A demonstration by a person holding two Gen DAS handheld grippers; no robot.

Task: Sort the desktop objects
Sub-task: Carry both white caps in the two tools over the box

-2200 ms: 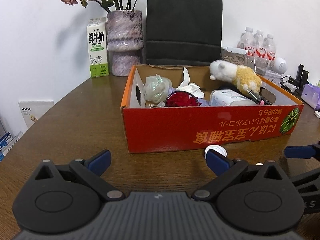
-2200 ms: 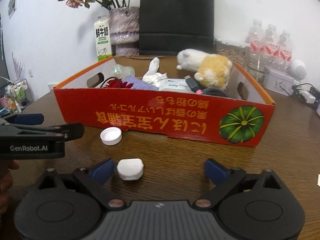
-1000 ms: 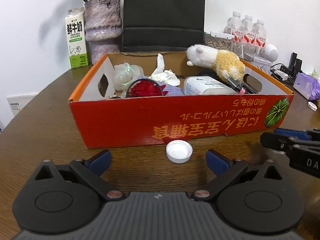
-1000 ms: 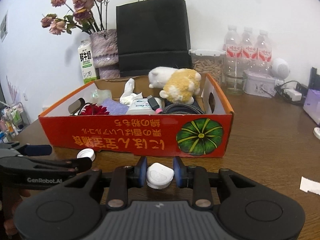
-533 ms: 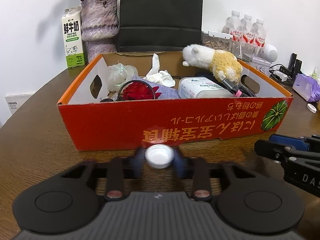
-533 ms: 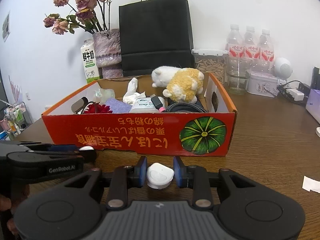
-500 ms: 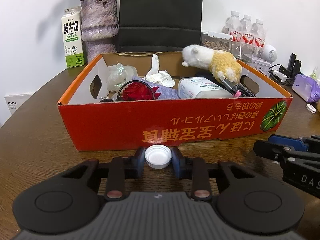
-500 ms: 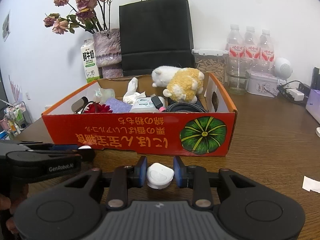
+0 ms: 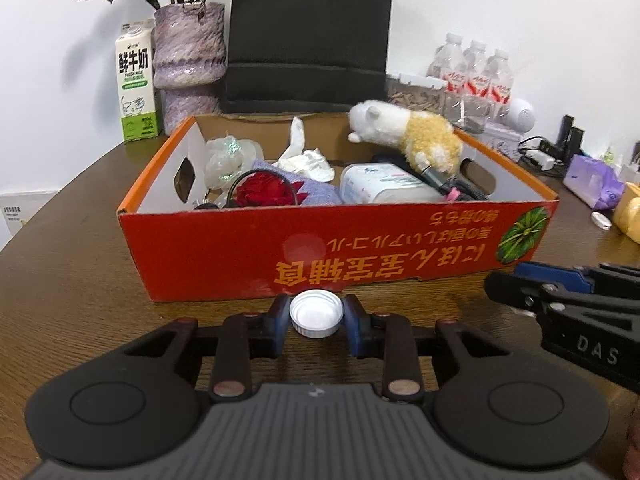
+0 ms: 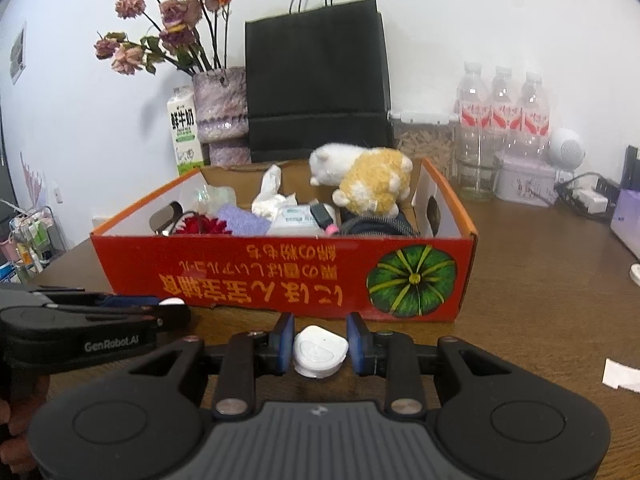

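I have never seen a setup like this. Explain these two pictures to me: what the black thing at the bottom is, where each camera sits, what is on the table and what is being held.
There is no robot here. A person holds a pair of hand-held tongs in each hand, and a wide-angle camera on each pair looks forward along its two fingers. The black shape at the bottom of each picture is the body of those tongs.

In the left camera's picture, the left tongs are shut on a white bottle cap; the right tongs show at the right edge. In the right camera's picture, the right tongs are shut on a small white rounded case.

Ahead, on the wooden table, stands a red cardboard box that already holds a plush toy, tissues and other bits. Behind it are a black paper bag, a vase of dried flowers, a milk carton and water bottles.
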